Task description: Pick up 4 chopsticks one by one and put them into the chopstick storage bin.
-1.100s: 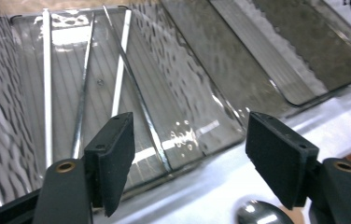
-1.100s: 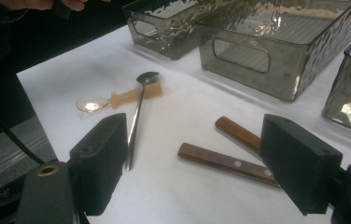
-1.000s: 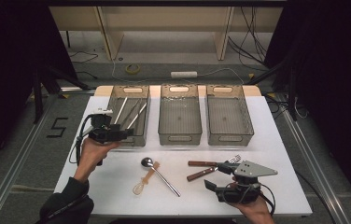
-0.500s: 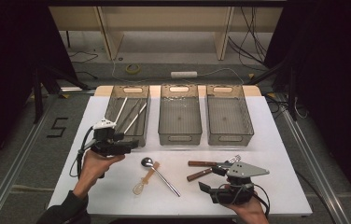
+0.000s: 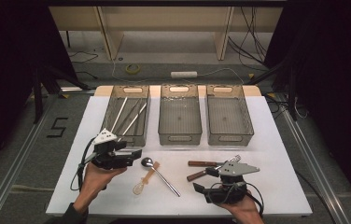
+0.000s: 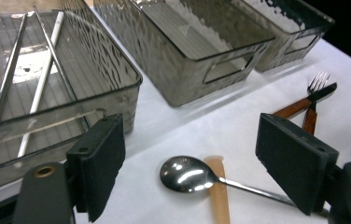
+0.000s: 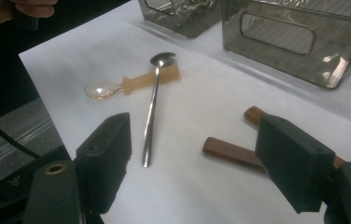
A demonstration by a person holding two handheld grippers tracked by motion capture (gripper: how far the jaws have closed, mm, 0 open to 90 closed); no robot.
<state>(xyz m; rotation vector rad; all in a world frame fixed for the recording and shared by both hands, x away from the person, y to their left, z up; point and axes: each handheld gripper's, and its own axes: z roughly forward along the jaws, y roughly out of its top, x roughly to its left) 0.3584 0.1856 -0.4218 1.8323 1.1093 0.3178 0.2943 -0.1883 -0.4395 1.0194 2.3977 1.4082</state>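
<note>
Left gripper (image 5: 135,154): held low over the worktop (image 5: 276,140) just in front of the left bin (image 5: 138,139), jaws spread wide and just lately opening further, nothing between them. Metal spoon (image 5: 159,176): the item this gripper points at; its bowl lies just beyond the jaw tips, toward the middle of the worktop, and in the left gripper view the bowl (image 6: 186,174) sits squarely in the gap between the two black jaws. The spoon's long axis runs from that bowl away from the left gripper, slanting toward the person's edge and the right, so the bowl end is nearest the left hand and the handle tip points off toward the right gripper. Judgement: the left hand is clearly the nearer of the two, and a short forward reach would bring the jaws onto the bowl or the neck. Translucent plastic spoon (image 5: 144,180): lies crossed under the metal spoon's handle, touching it, its own bowl toward the person. Right gripper (image 5: 200,185): resting near the person's edge on the right, jaws likewise spread and empty, the metal spoon's handle (image 7: 151,116) lying ahead of it. Wooden-handled knife and fork (image 5: 208,168): just beyond the right gripper, crossed over each other. Left bin contents: long thin rods (image 5: 126,115), lying lengthwise. Middle bin (image 5: 179,139) and right bin (image 5: 228,138): side by side, well apart from both spoons.
</note>
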